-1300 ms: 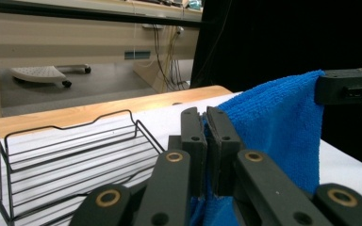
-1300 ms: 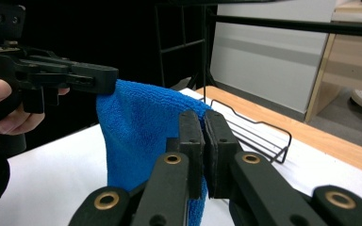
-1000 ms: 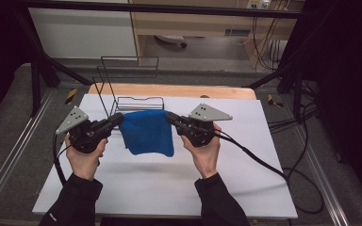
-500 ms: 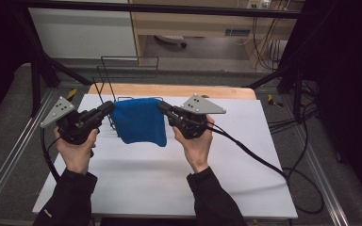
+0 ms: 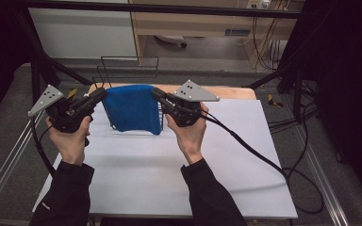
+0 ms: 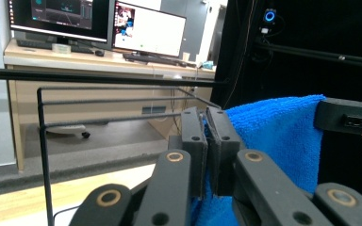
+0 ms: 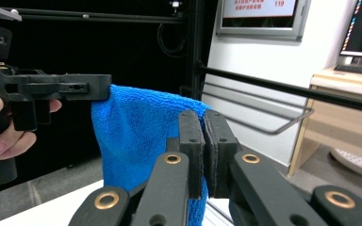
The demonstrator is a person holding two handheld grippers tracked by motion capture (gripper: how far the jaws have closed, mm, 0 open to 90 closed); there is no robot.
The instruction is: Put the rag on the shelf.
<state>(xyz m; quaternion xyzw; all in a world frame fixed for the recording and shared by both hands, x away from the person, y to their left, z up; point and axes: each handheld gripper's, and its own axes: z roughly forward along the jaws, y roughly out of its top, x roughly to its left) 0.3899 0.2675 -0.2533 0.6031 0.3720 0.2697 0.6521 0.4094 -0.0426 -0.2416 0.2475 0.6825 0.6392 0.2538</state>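
Two handheld grippers hold a blue towel (image 5: 133,109) stretched between them above the far part of a white table (image 5: 169,188), over a black wire rack (image 5: 128,66) that stands near the table's far edge. The left gripper (image 5: 98,94), held in the person's left hand (image 5: 70,141), has its jaws closed narrow on the towel's left top corner; in the left gripper view the two black jaws sit almost together with a fold of blue cloth (image 6: 283,136) pinched between them. The right gripper (image 5: 156,93), in the right hand (image 5: 188,136), grips the opposite top corner the same way, its jaws pressed together on the fabric in the right gripper view, where the towel (image 7: 136,136) hangs down to the left of them. From the high view the cloth hangs as a broad sheet, its lower edge reaching down in front of the rack's wires toward the table surface; whether it touches the rack cannot be told. Grey three-cornered plates top both tools, and a black cable (image 5: 264,160) trails from the right one across the table toward its right edge. Beyond the table's far edge stands a wooden desk (image 6: 75,56) with monitors (image 6: 146,28).
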